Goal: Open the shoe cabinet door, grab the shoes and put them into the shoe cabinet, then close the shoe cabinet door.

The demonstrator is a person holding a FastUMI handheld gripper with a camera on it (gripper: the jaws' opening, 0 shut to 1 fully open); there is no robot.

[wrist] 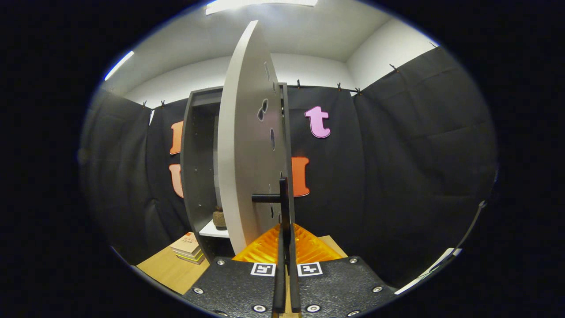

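Seemingly mid-swing, the shoe cabinet door stands edge-on just ahead of the hand-held gripper, its pale panel running top to bottom and turned so that only a narrow slice of its face shows. A dark bar handle juts out from the lower part of the door, and the fingers, drawn together until almost no gap remains, rise in a thin upright line right at the handle's near end. Whether they pinch the handle or merely sit against it cannot be told from this angle.

Behind and to the left of the door, the dark grey shoe cabinet is open, with a white shelf low inside and a small brownish object sitting on it; what that object is stays unclear. A stack of books lies on the wooden surface beside the cabinet's foot. An orange ribbed piece shows just below the fingers.

Judging by this, the door is open or nearly so, and no shoes can be made out yet. The relation that matters next is the door's hinge line, upright and beyond the fingers; any further pull would likely need to follow an arc around it.
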